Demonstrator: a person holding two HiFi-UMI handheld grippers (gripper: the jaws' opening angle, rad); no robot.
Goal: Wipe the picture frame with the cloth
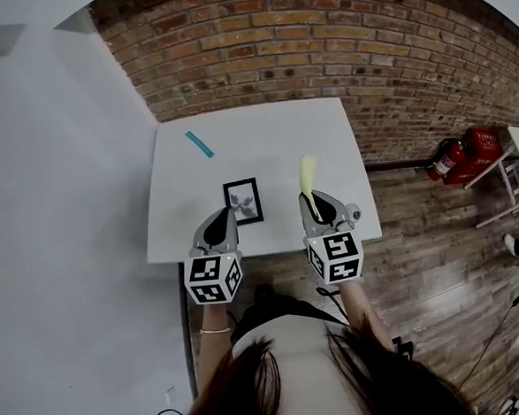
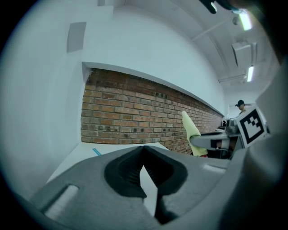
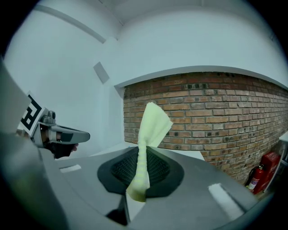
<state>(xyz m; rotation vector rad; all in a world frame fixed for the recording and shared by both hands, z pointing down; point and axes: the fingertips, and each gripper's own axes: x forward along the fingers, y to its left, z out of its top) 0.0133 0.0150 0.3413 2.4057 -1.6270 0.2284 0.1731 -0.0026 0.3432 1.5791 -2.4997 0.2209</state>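
the right claw [image 3: 143,157] is clamped on the cloth [image 3: 153,126], a pale yellow strip pinched near its lower end, with most of it standing up past the tips. it looks soft and light, so a flat fold would wipe better than the loose tip. the left claw [image 2: 144,155] is shut with nothing in it. both hang over the table's [image 1: 263,131] near edge. the frame [image 1: 243,201] lies flat on the table, just ahead of the left claw and left of the cloth. it is small, black-edged and probably light and stiff. its face may be glazed and slick, so it could slide. steadying 1 corner or an edge seems safest.
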